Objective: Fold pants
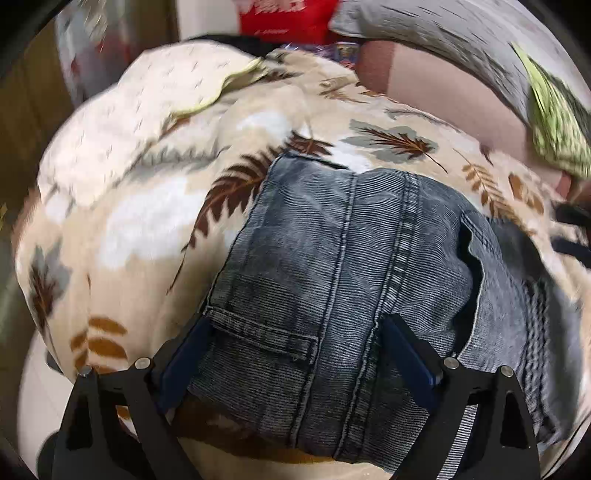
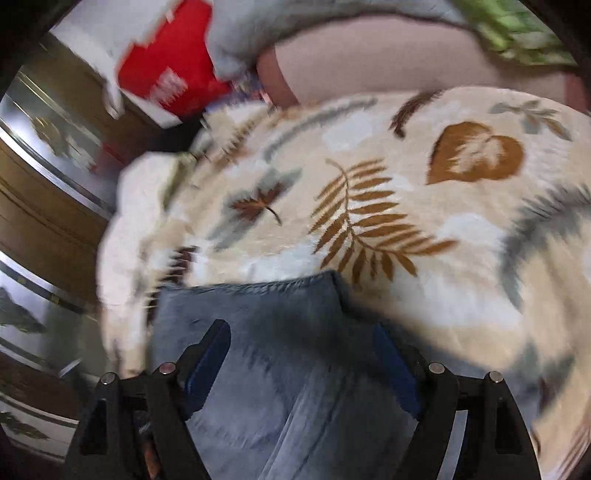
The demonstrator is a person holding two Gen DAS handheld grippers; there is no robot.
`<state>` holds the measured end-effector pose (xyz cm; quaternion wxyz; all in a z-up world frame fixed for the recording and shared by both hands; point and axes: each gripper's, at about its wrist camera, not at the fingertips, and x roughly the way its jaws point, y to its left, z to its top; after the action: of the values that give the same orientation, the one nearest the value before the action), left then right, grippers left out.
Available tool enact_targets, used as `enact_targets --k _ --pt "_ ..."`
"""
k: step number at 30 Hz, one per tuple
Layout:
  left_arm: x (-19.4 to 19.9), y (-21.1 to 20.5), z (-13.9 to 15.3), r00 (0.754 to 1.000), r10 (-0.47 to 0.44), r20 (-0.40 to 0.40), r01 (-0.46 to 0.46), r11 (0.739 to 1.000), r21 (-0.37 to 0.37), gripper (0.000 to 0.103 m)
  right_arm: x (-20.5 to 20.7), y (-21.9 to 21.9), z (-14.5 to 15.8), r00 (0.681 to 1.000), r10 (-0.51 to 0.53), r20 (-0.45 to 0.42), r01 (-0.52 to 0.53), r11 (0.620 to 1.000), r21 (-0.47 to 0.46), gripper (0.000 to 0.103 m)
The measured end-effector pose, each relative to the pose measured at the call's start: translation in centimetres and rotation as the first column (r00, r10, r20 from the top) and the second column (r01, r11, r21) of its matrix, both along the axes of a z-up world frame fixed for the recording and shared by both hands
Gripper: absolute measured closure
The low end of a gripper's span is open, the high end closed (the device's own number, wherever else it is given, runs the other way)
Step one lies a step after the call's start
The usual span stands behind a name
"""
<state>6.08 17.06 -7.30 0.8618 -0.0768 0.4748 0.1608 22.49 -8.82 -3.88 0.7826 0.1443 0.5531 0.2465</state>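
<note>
Writing first: the red bag [image 1: 280, 18] at the far edge carries white lettering, but blur smears it in both views and not one word can be read. No label shows on the pants either.

Here are the pants [image 1: 332, 277], grey-blue denim, folded into a thick stack and lying on the leaf-print blanket [image 1: 147, 221]. A back pocket sits at the near left of the stack, and double-stitched seams run up its middle. In the left wrist view the left gripper [image 1: 295, 354] stands with its jaws wide apart, blue pads on either side of the near end of the stack. Whether those pads press on the cloth cannot be told.

Over to the right wrist view, heavily blurred. The right gripper [image 2: 299, 365] also stands with jaws apart, above the pants [image 2: 277, 332], blue pads clear of each other. Nothing is visibly pinched between them.

Around the edges: a white quilted cover [image 1: 147, 107] bunched at the blanket's far left, a grey pillow [image 1: 443, 37] at the far right with a green patterned cloth [image 1: 554, 125] beside it, and a pinkish sheet [image 1: 443, 103] below the pillow. In the right view, wooden furniture with glass panels [image 2: 48, 166] stands at the left. The folded stack's own edges hide what lies under it.
</note>
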Motion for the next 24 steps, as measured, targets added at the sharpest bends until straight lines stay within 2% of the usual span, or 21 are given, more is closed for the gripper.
enact_targets --k 1,2,3,4,7,10,12,13,15,16,18,21,23,24 --pt "0.0 0.0 -0.1 1.0 -0.003 0.001 0.003 1.0 -0.004 0.008 1.0 0.7 -1.3 0.999 -0.005 -0.034 0.005 1.0 -0.019 0.027" --pt "0.0 0.2 -0.2 1.0 -0.001 0.003 0.001 1.0 -0.022 0.009 1.9 1.9 -3.0 0.997 0.014 -0.076 -0.018 0.999 -0.049 0.046" --pt "-0.1 0.4 -0.2 1.0 -0.003 0.007 0.003 0.999 -0.035 0.008 2.2 2.6 -4.1 0.994 0.032 -0.1 -0.041 0.995 -0.086 0.075" --pt "0.1 0.5 -0.1 1.0 -0.006 0.008 0.006 0.999 -0.04 0.009 2.3 3.4 -5.1 0.992 0.042 -0.116 -0.061 0.984 -0.166 0.078" --pt "0.2 0.7 -0.2 1.0 -0.01 0.009 0.01 0.999 -0.048 0.009 1.6 4.6 -3.8 0.996 0.068 -0.06 -0.08 0.97 -0.229 0.089" --pt "-0.1 1.0 0.0 1.0 -0.01 0.009 0.01 0.998 -0.055 0.009 1.0 5.3 -1.5 0.997 0.078 0.015 -0.071 0.959 -0.275 0.09" --pt "-0.1 0.8 0.0 1.0 -0.012 0.009 0.012 0.998 -0.055 0.009 1.1 5.7 -0.7 0.994 0.07 0.083 -0.038 0.94 -0.339 0.093" --pt "0.0 0.8 -0.1 1.0 -0.012 0.009 0.013 0.998 -0.054 0.009 1.3 5.9 -1.2 0.995 0.063 0.082 -0.03 0.933 -0.358 0.093" --pt "-0.1 0.7 -0.1 1.0 -0.014 0.011 0.015 0.998 -0.054 0.009 2.2 6.0 -4.0 0.998 0.061 0.002 -0.056 0.924 -0.378 0.091" --pt "-0.1 0.7 -0.1 1.0 -0.015 0.012 0.015 0.998 -0.054 0.009 2.2 5.9 -4.7 0.998 0.056 0.001 -0.052 0.929 -0.367 0.091" --pt "-0.2 0.7 -0.1 1.0 -0.016 0.015 0.017 0.998 -0.054 0.009 1.8 4.8 -3.8 0.999 0.009 0.035 0.002 0.951 -0.309 0.089" --pt "-0.2 0.6 -0.2 1.0 -0.014 0.016 0.015 0.999 -0.049 0.009 1.0 3.1 -1.0 0.994 -0.051 0.098 0.077 0.955 -0.286 0.077" --pt "-0.2 0.6 -0.2 1.0 -0.013 0.016 0.014 0.999 -0.05 0.009 0.0 2.3 1.1 0.991 -0.062 0.119 0.085 0.976 -0.2 0.066" --pt "-0.2 0.6 -0.2 1.0 -0.014 0.016 0.014 0.999 -0.049 0.009 -0.4 2.2 1.8 0.991 -0.065 0.116 0.083 0.985 -0.155 0.049"
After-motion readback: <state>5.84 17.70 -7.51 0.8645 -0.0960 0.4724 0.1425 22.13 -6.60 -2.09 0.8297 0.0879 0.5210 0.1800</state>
